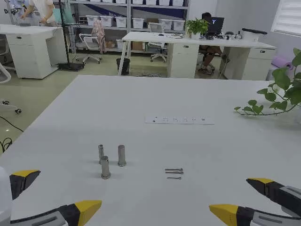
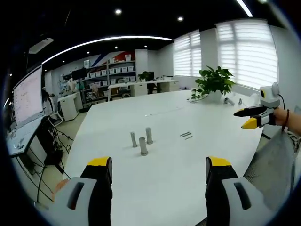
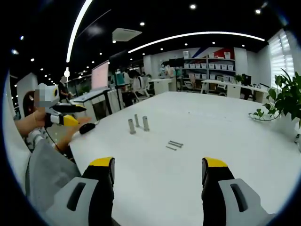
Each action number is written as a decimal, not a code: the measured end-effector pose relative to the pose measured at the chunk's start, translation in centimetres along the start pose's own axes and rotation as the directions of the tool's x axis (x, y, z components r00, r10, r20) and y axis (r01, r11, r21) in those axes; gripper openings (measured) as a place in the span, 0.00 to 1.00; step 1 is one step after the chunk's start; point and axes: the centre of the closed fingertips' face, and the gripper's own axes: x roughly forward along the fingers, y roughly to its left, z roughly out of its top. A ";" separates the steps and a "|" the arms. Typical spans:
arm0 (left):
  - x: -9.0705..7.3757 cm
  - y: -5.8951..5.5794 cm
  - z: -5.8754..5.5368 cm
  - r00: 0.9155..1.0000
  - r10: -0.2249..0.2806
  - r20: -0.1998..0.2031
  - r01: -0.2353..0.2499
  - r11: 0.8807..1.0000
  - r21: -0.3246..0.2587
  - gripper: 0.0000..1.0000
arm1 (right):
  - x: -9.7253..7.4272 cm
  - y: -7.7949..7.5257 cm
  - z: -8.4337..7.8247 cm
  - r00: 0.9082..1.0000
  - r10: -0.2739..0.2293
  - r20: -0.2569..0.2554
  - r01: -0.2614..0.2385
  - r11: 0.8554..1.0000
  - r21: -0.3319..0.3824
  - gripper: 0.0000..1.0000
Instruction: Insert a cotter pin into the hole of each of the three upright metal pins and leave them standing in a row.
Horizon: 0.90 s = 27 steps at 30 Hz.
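My left gripper (image 2: 159, 165) and right gripper (image 3: 159, 165) gaped wide, empty; the left gripper view's left edge showed a monitor (image 2: 28, 96).

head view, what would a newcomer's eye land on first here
Three upright metal pins stand clustered near the middle of the white table, with small cotter pins lying flat to their right. The yellow-tipped left gripper and right gripper hang open at the bottom corners, touching nothing. A leafy plant trails in from the right edge.
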 end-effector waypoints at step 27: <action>-0.1 -0.2 0.1 1.000 -0.002 0.002 0.002 1.000 0.014 0.73 | -0.9 -0.6 -0.4 1.000 -0.020 -0.013 0.020 1.000 -0.009 0.75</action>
